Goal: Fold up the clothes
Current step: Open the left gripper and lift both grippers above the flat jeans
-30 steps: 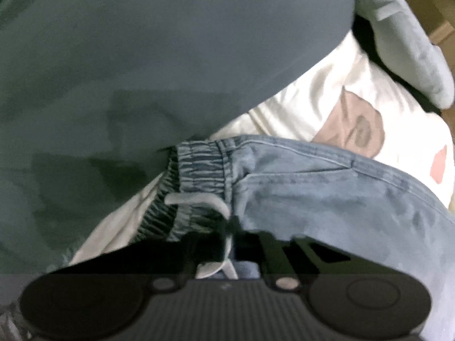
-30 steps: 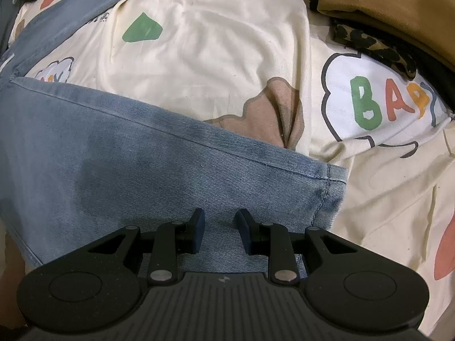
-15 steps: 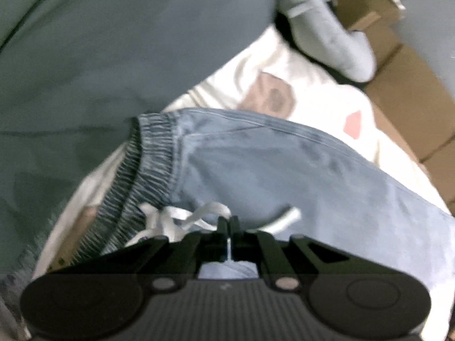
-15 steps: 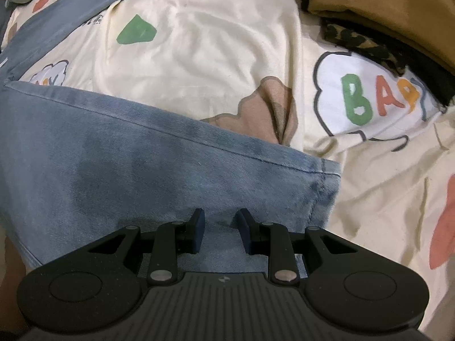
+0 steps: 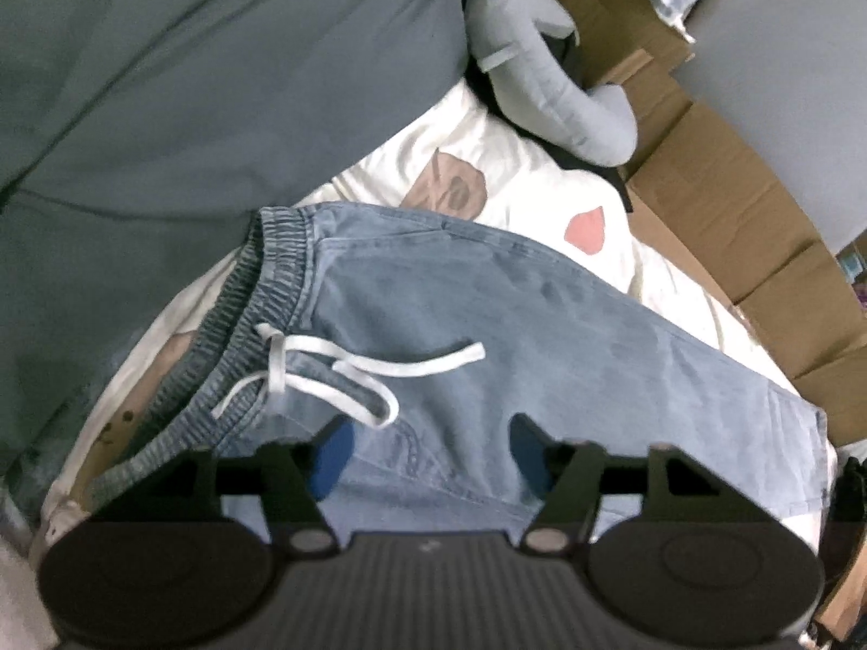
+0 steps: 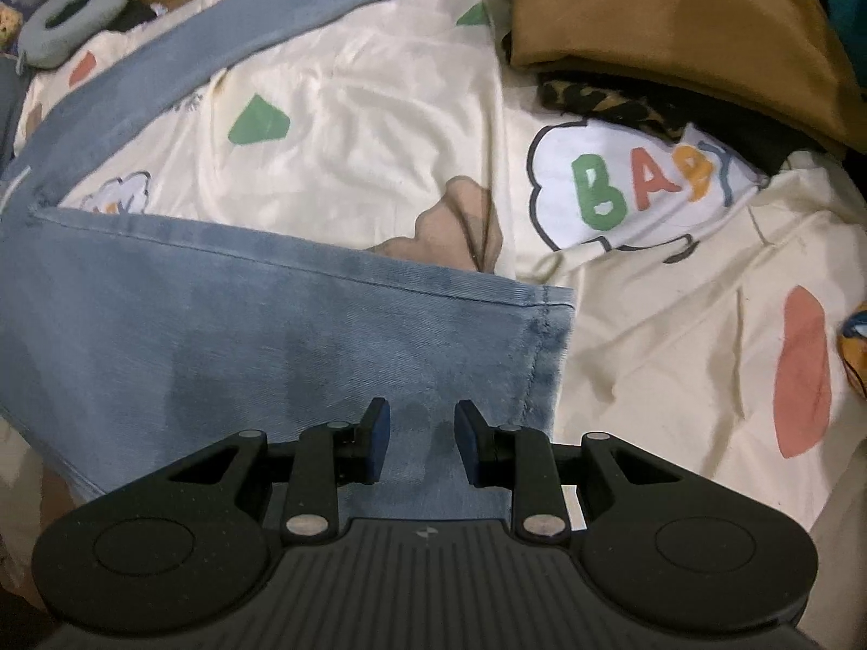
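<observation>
Light blue jeans [image 5: 515, 325] lie flat on a printed sheet, their elastic waistband [image 5: 271, 281] at the left of the left wrist view. The white drawstring [image 5: 379, 365] lies loose on the denim. My left gripper [image 5: 431, 433] hangs above the jeans just below the drawstring, its jaws opening wide, with nothing between them. In the right wrist view, one jeans leg [image 6: 271, 336] ends at its hem [image 6: 547, 346], and the other leg [image 6: 217, 49] runs off to the upper left. My right gripper [image 6: 421, 417] hovers over the leg near the hem, partly open and empty.
A large grey-green cloth [image 5: 189, 81] covers the upper left. A grey neck pillow [image 5: 552, 97] and cardboard boxes [image 5: 731, 206] border the bed. On the cream printed sheet [image 6: 379, 135], a brown folded garment [image 6: 677, 16] lies over a leopard-print cloth [image 6: 612, 103] at the upper right.
My left gripper was shut on the drawstring, lifted away from the waistband and opened, so the string now lies free on the jeans. My right gripper rose a little over the leg.
</observation>
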